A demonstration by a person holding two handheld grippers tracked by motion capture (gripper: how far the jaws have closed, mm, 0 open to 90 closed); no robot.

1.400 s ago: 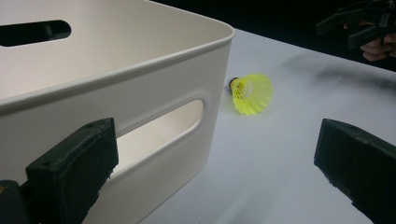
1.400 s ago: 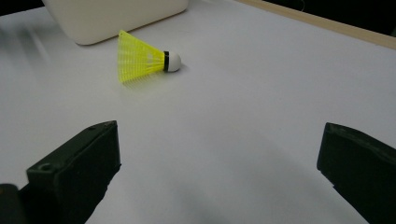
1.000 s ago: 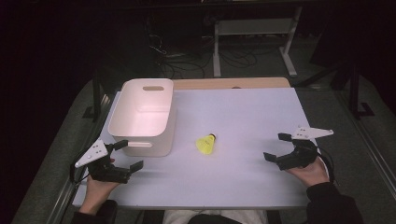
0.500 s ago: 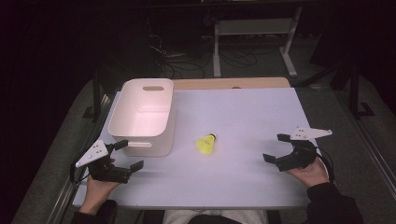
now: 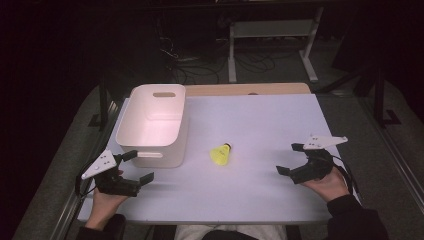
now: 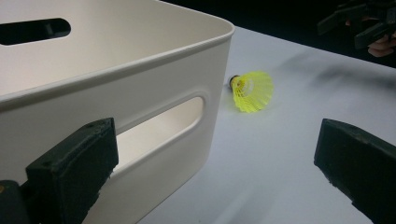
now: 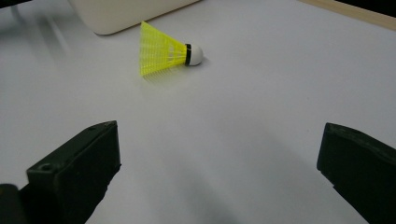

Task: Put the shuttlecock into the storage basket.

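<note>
A yellow shuttlecock (image 5: 220,154) with a white cork lies on its side on the white table (image 5: 260,115), just right of a white plastic bin (image 5: 150,146) with slot handles. My left gripper (image 5: 140,166) is open in front of the bin's near wall, holding nothing. My right gripper (image 5: 288,159) is open to the right of the shuttlecock, well apart from it. In the left gripper view the gripper (image 6: 212,156) faces the bin (image 6: 140,79), with the shuttlecock (image 6: 252,91) beyond. In the right gripper view the gripper (image 7: 219,154) faces the shuttlecock (image 7: 166,50).
The bin looks empty inside. A wooden strip (image 5: 250,89) runs along the table's far edge, and a metal frame (image 5: 270,45) stands on the dark floor behind. In the left gripper view the right gripper (image 6: 364,21) appears far off.
My right gripper has edged slightly left, toward the shuttlecock. The left gripper, bin and shuttlecock have stayed put.
</note>
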